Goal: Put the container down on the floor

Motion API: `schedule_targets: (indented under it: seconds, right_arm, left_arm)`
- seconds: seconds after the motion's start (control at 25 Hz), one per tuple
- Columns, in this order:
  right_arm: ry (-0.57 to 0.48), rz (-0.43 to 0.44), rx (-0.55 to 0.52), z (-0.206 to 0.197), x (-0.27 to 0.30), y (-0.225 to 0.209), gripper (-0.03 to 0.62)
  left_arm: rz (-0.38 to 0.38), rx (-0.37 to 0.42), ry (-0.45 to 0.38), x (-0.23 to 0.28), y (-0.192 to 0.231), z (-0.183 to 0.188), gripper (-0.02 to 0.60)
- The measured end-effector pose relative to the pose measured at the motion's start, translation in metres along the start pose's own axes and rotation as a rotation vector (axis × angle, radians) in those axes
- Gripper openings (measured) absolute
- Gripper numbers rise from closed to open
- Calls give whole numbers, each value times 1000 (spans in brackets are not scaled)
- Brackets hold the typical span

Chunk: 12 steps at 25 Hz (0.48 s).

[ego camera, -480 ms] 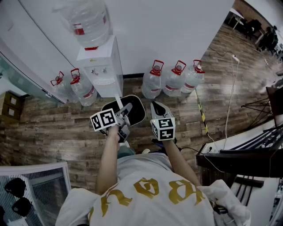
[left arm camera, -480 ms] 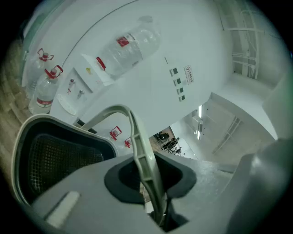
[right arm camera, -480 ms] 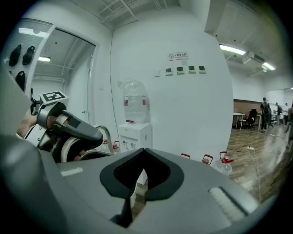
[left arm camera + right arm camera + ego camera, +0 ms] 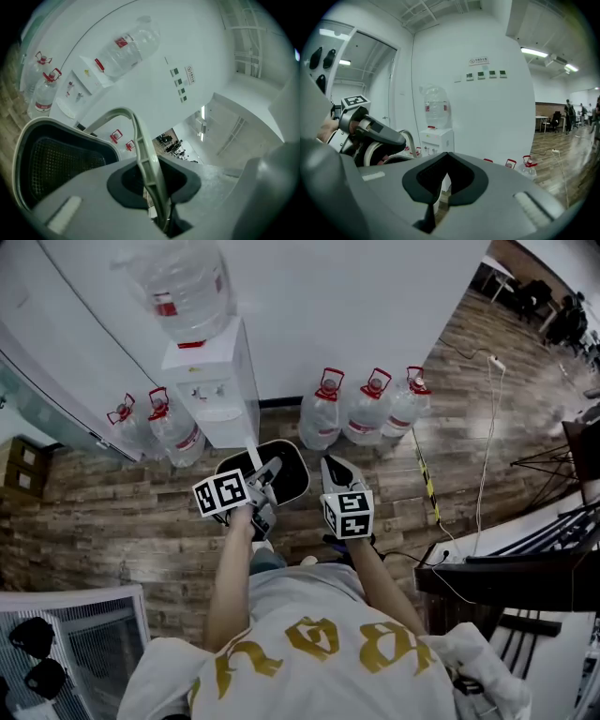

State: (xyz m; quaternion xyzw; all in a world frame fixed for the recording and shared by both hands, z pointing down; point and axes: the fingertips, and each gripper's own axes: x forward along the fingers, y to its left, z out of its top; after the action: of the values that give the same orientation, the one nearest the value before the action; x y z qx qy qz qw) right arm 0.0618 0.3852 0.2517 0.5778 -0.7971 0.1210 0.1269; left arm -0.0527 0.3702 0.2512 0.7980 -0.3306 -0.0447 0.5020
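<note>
In front of the water dispenser point(image 4: 220, 381), the left tool point(image 4: 267, 474) is clamped on the pale handle point(image 4: 145, 154) of the black container point(image 4: 291, 465), held up over the wooden floor point(image 4: 112, 521); just beside it, the right tool point(image 4: 336, 468) has its jaws together, empty

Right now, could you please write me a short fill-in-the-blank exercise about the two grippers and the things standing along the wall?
1. The left gripper has its jaws shut on the curved ___ of the container.
2. The right gripper has ___ between its jaws.
3. In the head view, to the right of the water dispenser, ___ water bottles stand on the floor.

Missing words: handle; nothing; three.
</note>
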Motion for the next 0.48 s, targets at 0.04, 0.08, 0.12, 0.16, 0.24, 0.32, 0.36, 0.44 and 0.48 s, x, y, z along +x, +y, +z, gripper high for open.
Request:
schedule_targets:
  seconds: [0.04,0.08,0.12,0.16,0.24,0.32,0.36,0.44,0.48]
  right_arm:
    - [-14,1,9,2,-2,-2,25]
    - [-23,0,15,3,-4,-5,25]
    - [-27,-4,17,3,-6,-7,25]
    - [-27,-7,18,2,-7,-10,25]
    - [-18,-11,23,1,-5,-14,25]
    - [-12,-12,29,0,-1,-16,25]
    - [-10,-11,31,-1,1,-17,25]
    - [-2,-10,32,-3,6,-21,25]
    - [3,-12,32,-4,8,-23,25]
  left_arm:
    - [1,0,0,0,-1,-1,61]
    - [2,1,1,0,-2,-2,61]
    - [4,1,2,1,-3,-5,61]
    - [6,1,4,2,-3,-7,62]
    - [11,-1,8,4,-3,-8,63]
    - [14,-8,8,6,-1,-6,62]
    - [15,-13,7,8,0,-4,62]
    - [17,-22,8,14,3,-2,63]
    - [18,-24,10,17,5,-1,63]
